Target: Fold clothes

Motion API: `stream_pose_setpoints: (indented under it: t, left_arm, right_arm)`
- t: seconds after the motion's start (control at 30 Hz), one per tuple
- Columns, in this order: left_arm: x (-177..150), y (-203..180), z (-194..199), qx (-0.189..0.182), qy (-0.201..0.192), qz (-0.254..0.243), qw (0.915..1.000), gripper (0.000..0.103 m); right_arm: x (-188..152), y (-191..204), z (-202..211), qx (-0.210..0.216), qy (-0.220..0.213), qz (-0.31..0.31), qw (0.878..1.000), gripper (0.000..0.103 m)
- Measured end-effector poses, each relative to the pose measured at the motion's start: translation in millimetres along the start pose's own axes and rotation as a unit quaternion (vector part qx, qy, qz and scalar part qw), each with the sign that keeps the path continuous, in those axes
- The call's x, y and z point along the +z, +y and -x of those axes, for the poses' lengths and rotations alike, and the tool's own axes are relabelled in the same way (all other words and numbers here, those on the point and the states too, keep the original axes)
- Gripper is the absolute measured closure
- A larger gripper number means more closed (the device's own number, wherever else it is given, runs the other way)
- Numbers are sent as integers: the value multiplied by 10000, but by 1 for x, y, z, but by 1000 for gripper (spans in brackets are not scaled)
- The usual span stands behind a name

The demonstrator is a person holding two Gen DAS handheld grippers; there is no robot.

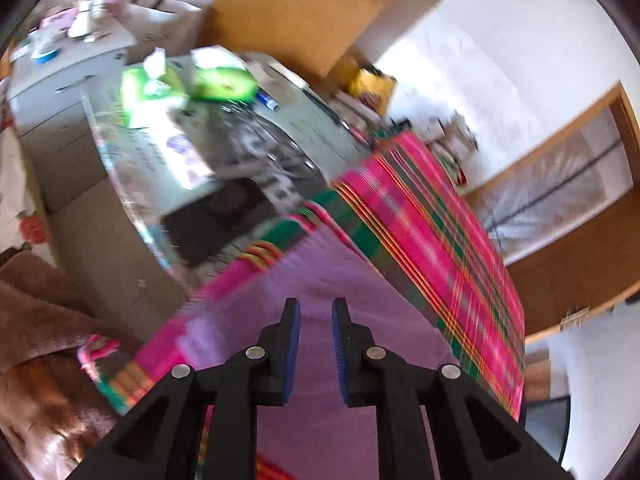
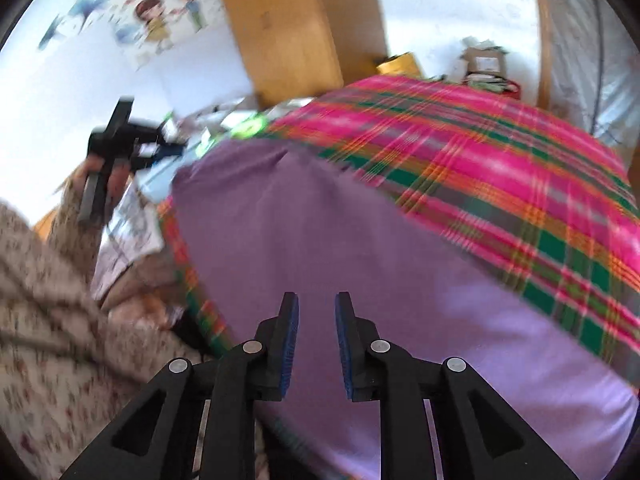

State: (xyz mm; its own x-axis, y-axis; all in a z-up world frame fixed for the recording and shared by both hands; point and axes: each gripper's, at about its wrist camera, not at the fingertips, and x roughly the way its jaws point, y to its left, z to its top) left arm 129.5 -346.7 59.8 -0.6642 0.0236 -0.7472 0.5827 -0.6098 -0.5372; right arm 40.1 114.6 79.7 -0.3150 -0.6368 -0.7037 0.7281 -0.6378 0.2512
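We are holding the left gripper slightly open and empty over the purple garment lying on the plaid cloth; our right gripper is likewise parted, gripping nothing. Regrasping carelessly risks pinching the plaid cloth too, dragging the fold askew.

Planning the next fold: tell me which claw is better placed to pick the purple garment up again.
Probably the right claw: it is open over the broad purple garment. The left claw, also open, sits over a narrower stretch.

One purple garment, one plaid cloth, two green packets.
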Motion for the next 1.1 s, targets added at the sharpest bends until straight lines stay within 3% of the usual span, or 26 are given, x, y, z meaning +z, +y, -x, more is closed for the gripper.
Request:
stream_pose_setpoints:
  t: [0.17,0.37,0.5,0.67,0.8,1.1]
  left_arm:
    - [-2,-36,-36,-477,439,-324,9974,86]
    - [-11,-84,-72,-549,981,-1130,9872,85]
    - [-15,-92,-90,-545,1211,-1316,9824,85]
    - [-12,-83,-95,-653,1174,-1197,9837,85]
    - [-9,-81,-101,-681,1217,-1267,9821,85]
    - [-4,-77,-115,-847,1352,-1296,9786,85]
  right_arm:
    - [37,-30,-35,64,-185,-708,9973,83]
    - [79,-30,-83,438,92,-432,9981,82]
    - [94,-30,-118,763,471,-469,9949,82]
    - [110,-48,-147,1253,790,-865,9852,81]
    - [111,-53,-159,1748,942,-1016,9748,81]
    - [92,-28,-168,1934,1465,-727,9674,81]
